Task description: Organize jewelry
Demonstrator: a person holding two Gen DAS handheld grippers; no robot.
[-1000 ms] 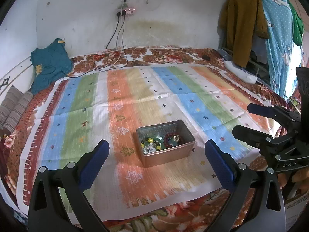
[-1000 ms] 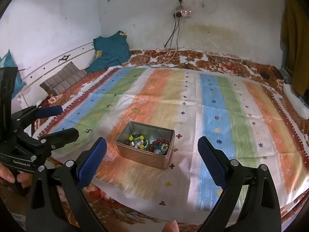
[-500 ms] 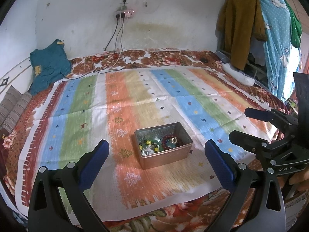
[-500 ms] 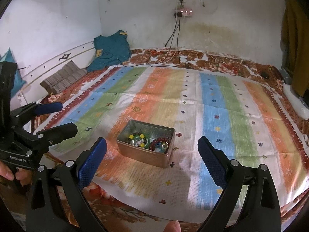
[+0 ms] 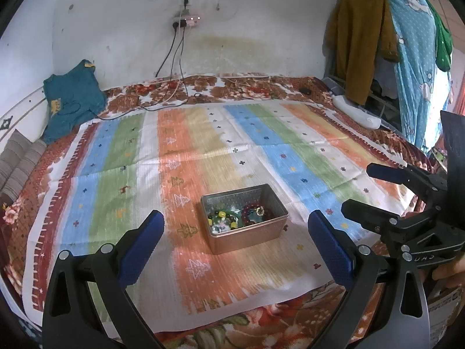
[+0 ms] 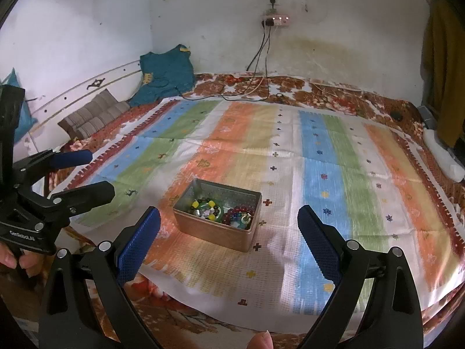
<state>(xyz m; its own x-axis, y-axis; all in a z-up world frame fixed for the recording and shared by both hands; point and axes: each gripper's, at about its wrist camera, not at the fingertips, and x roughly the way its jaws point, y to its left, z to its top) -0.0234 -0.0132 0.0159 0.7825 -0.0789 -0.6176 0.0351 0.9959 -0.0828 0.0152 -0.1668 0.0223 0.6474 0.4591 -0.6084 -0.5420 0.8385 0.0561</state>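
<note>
A small open metal tin stands on the striped cloth near its front edge. Inside lie beaded jewelry pieces: a green-and-yellow bead bracelet and a dark red bead bracelet. My left gripper hangs open above the bed's front edge, short of the tin, nothing between its blue pads. My right gripper is open too, just as empty, and the tin shows between its fingers. Each gripper appears in the other's view, the right gripper and the left gripper.
The striped cloth covers a floral bedspread. A teal garment and grey cushions lie at the back left. Cables drop from a wall socket. Hanging clothes and a white power strip are on the right.
Both grippers have drawn back a little and tilted, so the tin sits slightly lower in the left view. Both stay open and empty; the tin has not moved.
</note>
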